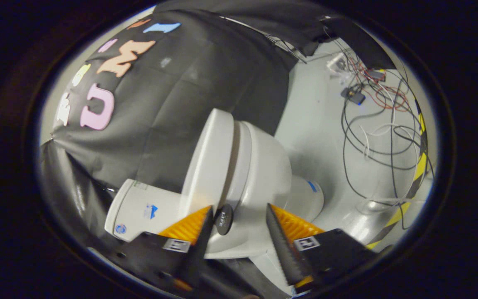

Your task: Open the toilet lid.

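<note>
- The toilet lid is closed. It lies flat on the seat of the white toilet, just ahead of the tool's fingers.
- The view is tipped, so the toilet looks like it lies on its side. The lid faces the black cloth wall.
- The lid looks like hard, smooth plastic. I think it is stiff and light, and a bit slippery. It will swing on its hinge near the tank.
- A good place to take hold is the front edge of the lid, far from the tank. A finger could slip under that edge where a thin dark gap shows between lid and seat.
- The tool has its fingers spread wide apart. They pinch nothing. The toilet's side shows in the gap between them.
- A small dark round tag sits on the toilet beside one finger. It has writing on it, but it is too small to read.
- The tank has a small blue mark and a round blue sticker. I cannot read them. Another blue mark is on the toilet's base.
- Beyond the toilet is a pale floor with a tangle of wires and a yellow and black stripe.
</note>
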`<state>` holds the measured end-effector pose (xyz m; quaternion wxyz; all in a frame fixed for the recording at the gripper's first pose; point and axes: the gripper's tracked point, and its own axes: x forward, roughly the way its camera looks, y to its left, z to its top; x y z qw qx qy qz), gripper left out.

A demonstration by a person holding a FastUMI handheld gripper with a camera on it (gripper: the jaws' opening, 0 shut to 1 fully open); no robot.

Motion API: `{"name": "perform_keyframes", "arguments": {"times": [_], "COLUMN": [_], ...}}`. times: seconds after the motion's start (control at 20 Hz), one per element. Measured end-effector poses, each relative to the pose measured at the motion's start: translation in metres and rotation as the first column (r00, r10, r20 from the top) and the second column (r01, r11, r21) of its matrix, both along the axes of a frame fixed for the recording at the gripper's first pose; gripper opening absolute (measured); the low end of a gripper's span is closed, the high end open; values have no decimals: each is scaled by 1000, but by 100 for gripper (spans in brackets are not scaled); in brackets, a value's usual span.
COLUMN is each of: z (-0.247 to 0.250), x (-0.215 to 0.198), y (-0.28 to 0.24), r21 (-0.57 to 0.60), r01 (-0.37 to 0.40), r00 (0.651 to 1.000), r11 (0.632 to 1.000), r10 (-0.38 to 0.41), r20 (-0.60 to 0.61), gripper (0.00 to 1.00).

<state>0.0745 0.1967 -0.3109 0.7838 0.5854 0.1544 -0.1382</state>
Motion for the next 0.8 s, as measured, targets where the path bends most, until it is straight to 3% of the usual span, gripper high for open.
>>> {"name": "perform_keyframes", "arguments": {"times": [0.15,0.4,0.6,0.8], "z": [7,11,21,22], "x": [8,8,10,11], "y": [4,4,2,3], "r21": [125,82,98,81], "r01": [34,23,71,68], "r00": [999,999,997,998], "r11": [992,996,993,994], "r10": [-36,-21,-69,-66], "r20": [17,-30,-21,-20], "gripper": [13,8,8,8]}}
